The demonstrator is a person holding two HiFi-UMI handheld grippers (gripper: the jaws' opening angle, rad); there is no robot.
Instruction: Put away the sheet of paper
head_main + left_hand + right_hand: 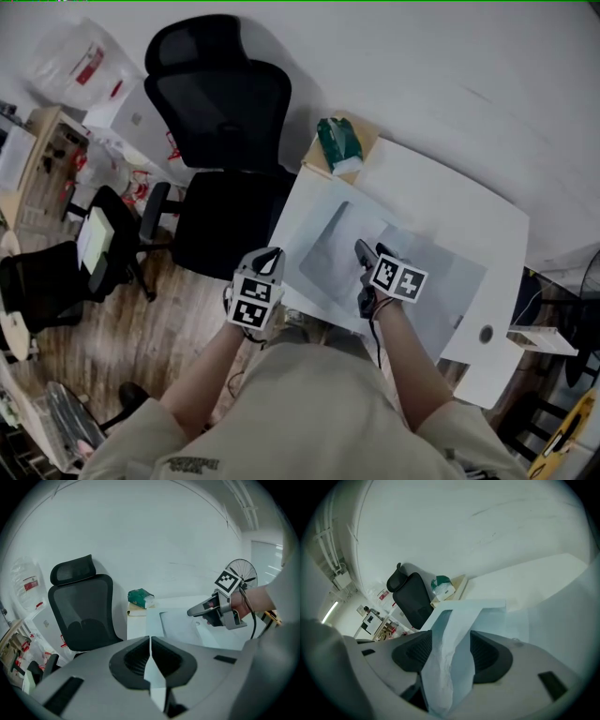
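Left gripper (pixel 150 644) pinches the sheet of paper (pixel 441 277); right gripper (pixel 450 653) gapes, paper loose between.
Probably regripping; right needs a fresh hold toward twelve o'clock.

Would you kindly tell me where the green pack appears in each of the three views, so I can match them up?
Head view: the green pack is upper centre, just right of the black office chair.
Left gripper view: near the centre, right of the chair.
Right gripper view: left of centre, right of the chair.
Shared landmark: the black office chair, which is left of the pack in every view.
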